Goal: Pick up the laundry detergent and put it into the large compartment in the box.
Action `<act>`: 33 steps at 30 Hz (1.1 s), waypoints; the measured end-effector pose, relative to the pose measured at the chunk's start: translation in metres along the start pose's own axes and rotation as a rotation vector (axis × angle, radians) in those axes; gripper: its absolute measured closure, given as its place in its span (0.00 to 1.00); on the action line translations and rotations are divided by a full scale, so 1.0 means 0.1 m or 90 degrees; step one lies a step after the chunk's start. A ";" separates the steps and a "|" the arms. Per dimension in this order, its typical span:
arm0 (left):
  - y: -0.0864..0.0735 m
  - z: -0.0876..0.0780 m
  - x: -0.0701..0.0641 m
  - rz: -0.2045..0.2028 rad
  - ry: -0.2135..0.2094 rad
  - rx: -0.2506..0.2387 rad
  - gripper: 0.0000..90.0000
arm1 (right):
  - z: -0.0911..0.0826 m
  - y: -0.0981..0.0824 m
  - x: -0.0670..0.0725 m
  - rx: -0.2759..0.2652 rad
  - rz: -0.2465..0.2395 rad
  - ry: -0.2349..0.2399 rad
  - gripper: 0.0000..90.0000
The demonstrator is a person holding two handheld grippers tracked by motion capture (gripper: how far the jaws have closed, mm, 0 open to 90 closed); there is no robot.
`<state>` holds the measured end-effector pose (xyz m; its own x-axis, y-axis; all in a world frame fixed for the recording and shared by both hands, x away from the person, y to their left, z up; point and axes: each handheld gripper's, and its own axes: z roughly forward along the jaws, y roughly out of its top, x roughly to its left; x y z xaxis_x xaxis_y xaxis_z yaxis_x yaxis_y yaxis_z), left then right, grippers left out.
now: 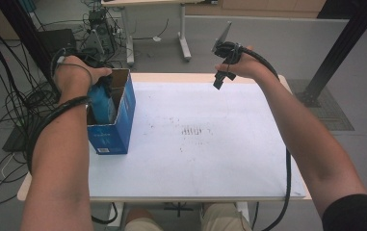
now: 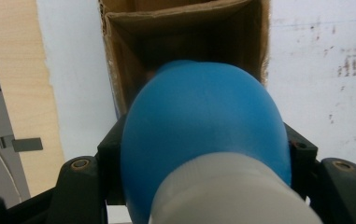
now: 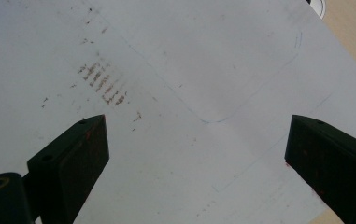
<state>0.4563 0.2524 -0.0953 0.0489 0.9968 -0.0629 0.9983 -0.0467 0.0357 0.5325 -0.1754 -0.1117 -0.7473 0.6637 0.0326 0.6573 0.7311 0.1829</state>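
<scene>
A blue bottle (image 2: 203, 126) with a whitish lower part is sitting gripped between the jaws of the left gripper (image 2: 203, 154), and in the left gripper view its rounded blue end is pointing into the open mouth of a cardboard box (image 2: 119, 60) whose brown inner walls are closing in around it on three sides. In the high view the box (image 1: 118, 125) is showing as blue outside and brown inside, and it is standing at the left edge of the counter (image 1: 210, 159), at the left of the frame; the bottle (image 1: 101, 103) is reaching down inside the opening with the left hand (image 1: 77, 72) above it at the upper left, leaving little room between the bottle and the box walls. The white sheet covering the counter is lying open from the box across to the right edge, bare apart from a patch of dark smudges (image 1: 193, 131) near the middle, with the pale wooden rim of the counter showing along the far and near edges. The right gripper (image 1: 222, 72) is hanging over the far edge at the upper middle of the frame, held by the right hand (image 1: 246, 65), well apart from the box. In the right gripper view its jaws are standing wide apart, holding nothing, with the smudges (image 3: 103, 84) at the upper left and the sheet's edge at the upper right.
</scene>
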 end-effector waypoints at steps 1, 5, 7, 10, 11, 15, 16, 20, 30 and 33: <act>0.00 0.03 0.00 -0.001 0.001 0.000 0.42 | 0.00 0.00 0.00 0.000 0.000 0.000 0.07; 0.01 0.12 0.00 0.000 0.001 0.004 0.42 | 0.01 0.00 -0.01 0.002 0.001 -0.001 0.07; 0.02 0.16 0.00 -0.001 0.001 0.006 0.42 | 0.01 0.00 -0.01 0.002 0.003 0.000 0.07; 0.03 0.23 -0.01 0.003 0.003 0.012 0.42 | 0.01 -0.01 -0.01 0.001 0.003 -0.001 0.07; 0.03 0.25 -0.02 0.003 0.003 0.013 0.42 | 0.02 -0.01 -0.01 0.003 0.002 -0.001 0.07; 0.03 0.33 -0.02 0.004 0.002 0.018 0.42 | 0.02 -0.02 -0.01 0.004 0.005 -0.001 0.07; 0.03 0.35 -0.02 0.004 0.002 0.018 0.42 | 0.02 -0.02 -0.01 0.005 0.005 -0.001 0.07; 0.04 0.42 -0.02 0.009 0.001 0.022 0.42 | 0.03 -0.03 -0.02 0.006 0.005 0.000 0.07; 0.06 0.56 -0.04 0.021 0.004 0.030 0.42 | 0.05 -0.02 -0.02 0.008 0.004 0.000 0.07; 0.06 0.59 -0.05 0.021 0.010 0.030 0.42 | 0.05 -0.03 -0.02 0.008 0.007 0.000 0.07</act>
<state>0.4638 0.2431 -0.1540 0.0821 0.9956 -0.0462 0.9965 -0.0826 -0.0098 0.5329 -0.1785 -0.1175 -0.7401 0.6716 0.0344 0.6665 0.7258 0.1704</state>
